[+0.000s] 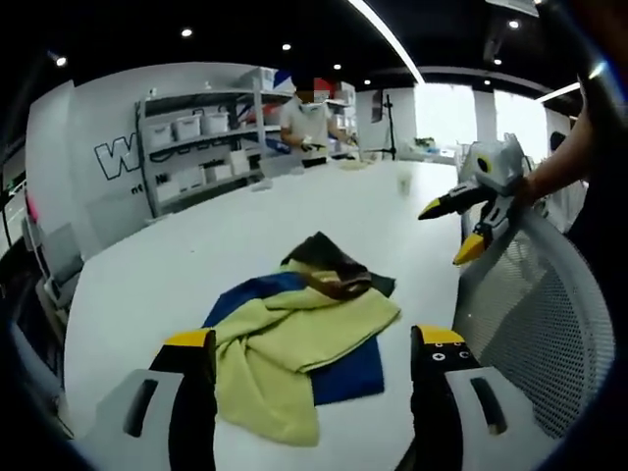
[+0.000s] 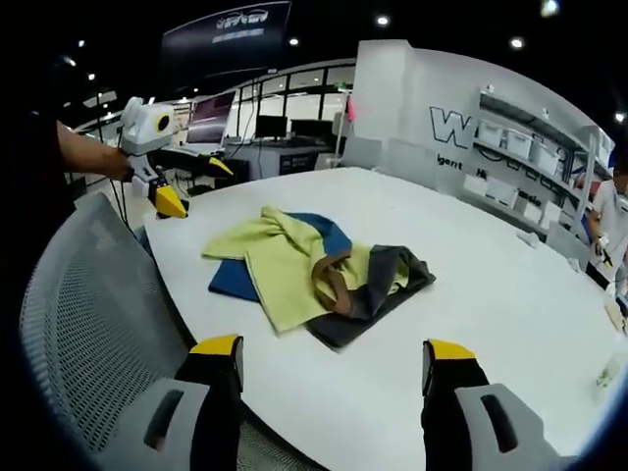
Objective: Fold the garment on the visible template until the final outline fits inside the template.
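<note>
The crumpled yellow-and-dark garment (image 1: 304, 329) lies on the blue template (image 1: 348, 378) at lower centre, directly ahead of the left gripper (image 1: 312, 363), the nearer one; the right gripper (image 2: 334, 378) faces it too; both fingers wide open, empty

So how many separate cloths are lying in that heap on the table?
3, it looks like: a yellow cloth on top, a blue cloth underneath it, and a dark brown-and-grey cloth at the far end. More could be hidden under the folds.

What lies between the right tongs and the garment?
Bare white table in the right gripper view; the right tongs stand open, short of the garment.
</note>
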### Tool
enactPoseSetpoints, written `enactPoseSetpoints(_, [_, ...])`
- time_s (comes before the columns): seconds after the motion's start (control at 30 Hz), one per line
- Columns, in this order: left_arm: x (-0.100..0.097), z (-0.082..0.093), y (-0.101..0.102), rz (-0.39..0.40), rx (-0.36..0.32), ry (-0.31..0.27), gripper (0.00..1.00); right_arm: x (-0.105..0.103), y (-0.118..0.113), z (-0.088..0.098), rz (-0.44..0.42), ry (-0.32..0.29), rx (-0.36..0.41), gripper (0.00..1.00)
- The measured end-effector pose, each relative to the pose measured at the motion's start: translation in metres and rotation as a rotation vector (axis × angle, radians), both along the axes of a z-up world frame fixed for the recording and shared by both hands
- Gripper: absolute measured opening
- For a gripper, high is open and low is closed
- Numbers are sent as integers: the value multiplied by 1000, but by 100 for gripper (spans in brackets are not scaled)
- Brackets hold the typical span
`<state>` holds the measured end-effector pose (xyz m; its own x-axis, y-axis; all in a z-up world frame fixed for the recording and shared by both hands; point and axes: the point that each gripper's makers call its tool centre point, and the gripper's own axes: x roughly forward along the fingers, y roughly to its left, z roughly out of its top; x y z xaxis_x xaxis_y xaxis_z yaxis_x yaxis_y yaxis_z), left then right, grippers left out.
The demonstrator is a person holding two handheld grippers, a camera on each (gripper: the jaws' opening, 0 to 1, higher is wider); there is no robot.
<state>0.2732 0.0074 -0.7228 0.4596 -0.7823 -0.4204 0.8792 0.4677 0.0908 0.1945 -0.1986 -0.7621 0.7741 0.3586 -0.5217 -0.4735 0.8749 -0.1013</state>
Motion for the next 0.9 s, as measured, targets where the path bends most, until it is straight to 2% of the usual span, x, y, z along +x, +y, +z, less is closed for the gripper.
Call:
enactPoseSetpoints(0.07, [2,1,-4,-15,6,-1,73,0,0,-1,7,1,-8,72])
enactPoseSetpoints(0.33, [14,5,-21,-70,22,-22,70,3,0,3,37,4,-41,66])
enactPoseSetpoints(0.53, [21,5,-33,-141,74,-33,64,8,1,8,63,-2,-61,61])
enactPoseSetpoints(0.9, [40,4,-45,-207,147,-67,59,15,-1,8,87,-3,-89,58])
